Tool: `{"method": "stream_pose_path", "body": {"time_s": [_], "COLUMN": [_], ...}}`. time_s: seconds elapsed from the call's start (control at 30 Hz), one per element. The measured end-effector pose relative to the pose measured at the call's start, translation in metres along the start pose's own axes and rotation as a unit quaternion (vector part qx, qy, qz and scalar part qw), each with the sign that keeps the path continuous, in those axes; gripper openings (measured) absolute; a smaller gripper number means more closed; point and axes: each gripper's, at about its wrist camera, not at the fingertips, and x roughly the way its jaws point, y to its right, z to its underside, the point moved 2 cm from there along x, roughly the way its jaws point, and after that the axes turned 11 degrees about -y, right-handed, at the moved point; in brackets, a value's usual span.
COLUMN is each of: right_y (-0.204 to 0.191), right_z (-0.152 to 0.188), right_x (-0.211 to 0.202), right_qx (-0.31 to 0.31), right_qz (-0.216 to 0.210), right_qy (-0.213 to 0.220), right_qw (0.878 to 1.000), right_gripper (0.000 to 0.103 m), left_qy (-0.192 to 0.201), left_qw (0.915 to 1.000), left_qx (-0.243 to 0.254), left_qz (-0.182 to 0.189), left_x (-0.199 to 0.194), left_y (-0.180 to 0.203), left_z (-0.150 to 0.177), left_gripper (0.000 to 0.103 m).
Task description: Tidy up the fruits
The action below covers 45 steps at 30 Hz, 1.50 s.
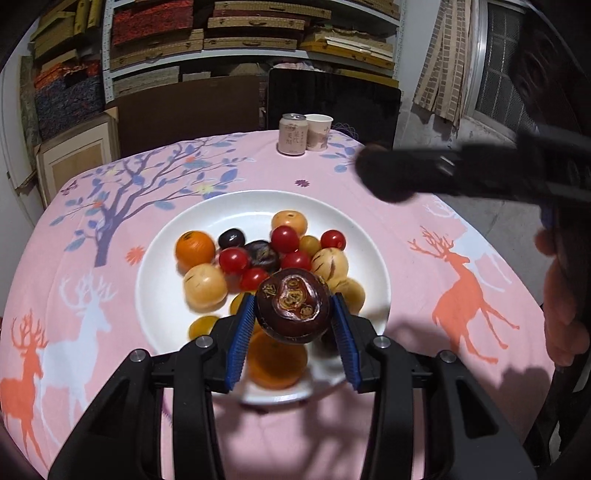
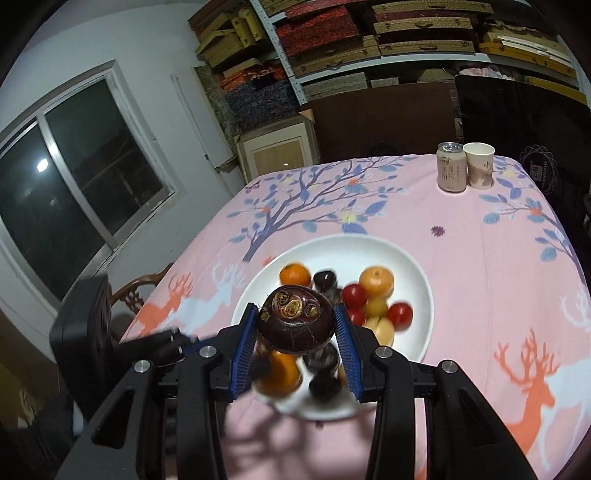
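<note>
Pink deer-print tablecloth [image 1: 424,221] covers the table beneath both tools. Left gripper [image 1: 293,334] clamps a dark mangosteen [image 1: 293,304] above the white plate [image 1: 159,266]; right gripper [image 2: 296,338] clamps another mangosteen [image 2: 295,321] likewise. Each looks firm-shelled, rounded and smooth, likely to roll, so gripping across the widest girth seems safest.

Home storeroom, shelves [image 2: 388,48] of boxes, clothed table [image 2: 461,258]

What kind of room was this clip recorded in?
Probably a storeroom used as a home workspace: shelves stacked with woven cases line the back wall, and a table under a pink deer-print cloth holds a white plate of fruit, a can and a paper cup.
</note>
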Motion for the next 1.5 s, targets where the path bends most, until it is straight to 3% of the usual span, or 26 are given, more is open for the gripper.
{"method": "stream_pose_path", "body": {"time_s": [0.17, 0.4, 0.5, 0.6, 0.73, 0.83, 0.93, 1.03, 1.13, 1.23, 1.37, 1.5], "right_y": [0.019, 0.043, 0.045, 0.044, 0.044, 0.046, 0.046, 0.039, 0.029, 0.017, -0.008, -0.029], "right_z": [-0.029, -0.040, -0.040, -0.038, -0.027, -0.012, 0.010, 0.042, 0.078, 0.109, 0.138, 0.159], "right_x": [0.041, 0.092, 0.100, 0.097, 0.088, 0.074, 0.057, 0.040, 0.028, 0.015, -0.004, -0.030], "right_qx": [0.014, 0.024, 0.023, 0.025, 0.028, 0.044, 0.061, 0.067, 0.072, 0.065, 0.038, 0.020], "right_qz": [0.019, 0.031, 0.024, 0.029, 0.029, 0.025, 0.022, 0.022, 0.029, 0.040, 0.064, 0.073], "right_qy": [-0.018, -0.049, -0.054, -0.044, -0.041, -0.033, -0.024, -0.023, -0.032, -0.029, -0.017, -0.004], "right_qw": [1.000, 0.998, 0.998, 0.998, 0.998, 0.998, 0.998, 0.997, 0.996, 0.997, 0.997, 0.997], "right_gripper": [0.042, 0.042, 0.045, 0.052, 0.052, 0.052, 0.063, 0.080, 0.099, 0.100, 0.099, 0.099], "left_qy": [-0.017, -0.024, -0.016, -0.016, -0.015, -0.008, -0.008, -0.008, -0.019, -0.037, -0.009, 0.008], "left_qw": [0.9998, 0.9996, 0.9997, 0.9997, 0.9997, 0.9995, 0.9990, 0.9980, 0.9961, 0.9935, 0.9917, 0.9913], "left_qx": [0.003, -0.001, -0.006, -0.010, -0.018, -0.030, -0.043, -0.061, -0.083, -0.099, -0.096, -0.100], "left_qz": [0.010, 0.018, 0.015, 0.013, 0.006, 0.001, -0.005, -0.012, -0.024, -0.044, -0.085, -0.086], "left_x": [0.032, 0.050, 0.050, 0.050, 0.043, 0.031, 0.016, -0.001, -0.014, -0.026, -0.059, -0.089], "left_y": [0.002, -0.004, -0.009, -0.014, -0.021, -0.027, -0.033, -0.039, -0.043, -0.042, -0.029, -0.019], "left_z": [-0.016, -0.023, -0.023, -0.021, -0.015, -0.006, 0.009, 0.029, 0.052, 0.075, 0.101, 0.119], "left_gripper": [0.041, 0.047, 0.059, 0.061, 0.065, 0.078, 0.081, 0.098, 0.098, 0.098, 0.098, 0.098]}}
